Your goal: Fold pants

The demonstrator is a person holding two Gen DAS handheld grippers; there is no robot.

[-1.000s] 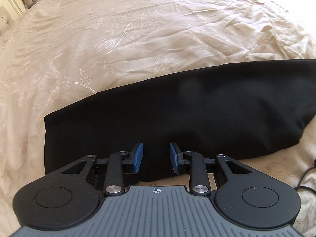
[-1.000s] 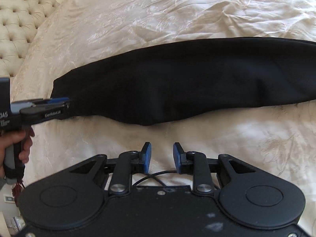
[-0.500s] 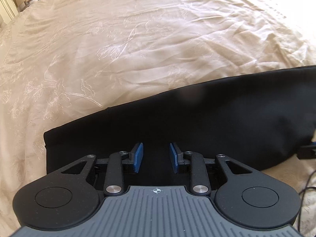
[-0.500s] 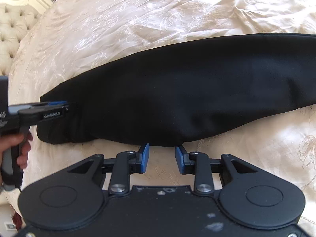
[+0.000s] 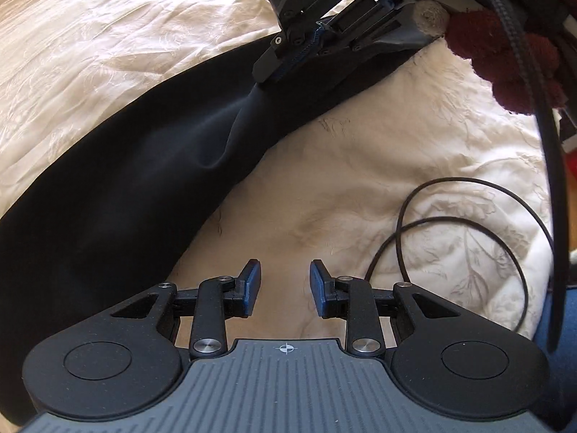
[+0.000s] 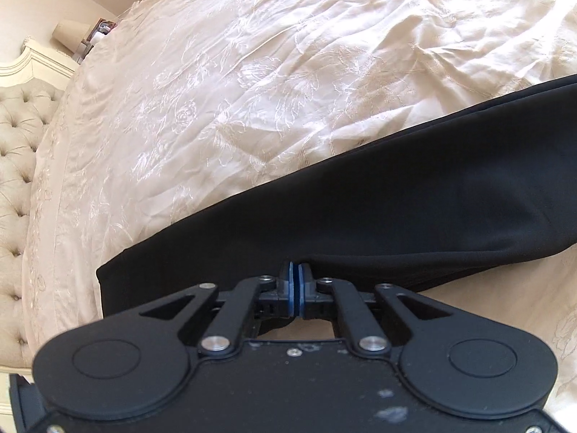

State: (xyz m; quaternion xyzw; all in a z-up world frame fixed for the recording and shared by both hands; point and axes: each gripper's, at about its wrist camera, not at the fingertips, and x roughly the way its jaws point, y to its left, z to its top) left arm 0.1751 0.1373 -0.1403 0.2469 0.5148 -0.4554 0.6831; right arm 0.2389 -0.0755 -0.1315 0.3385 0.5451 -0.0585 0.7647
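- Clearly soft and light, the long black smooth-fabric pants point(image 6: 378, 213) lie stretched in a narrow band across the cream embroidered bedspread point(image 6: 252, 72), apparently already doubled lengthwise.
- The cloth looks thin, limp and slightly slick; it tents into a ridge where it is pulled, so it will likely sag and slide unless held near an edge or corner.
- Right gripper point(image 6: 296, 288): blue-padded fingers pressed together, pinching the near edge of the pants close to one end.
- Left gripper point(image 5: 285, 287): fingers spread, holding nothing, hovering over bare bedspread beside the pants.
- A sensible second hold would be the same near edge further along, or the end's other corner.
- The bed is wrinkled and yielding. A thin black looped cable point(image 5: 468, 223) lies on it; a beige tufted headboard point(image 6: 21, 137) stands at one side.
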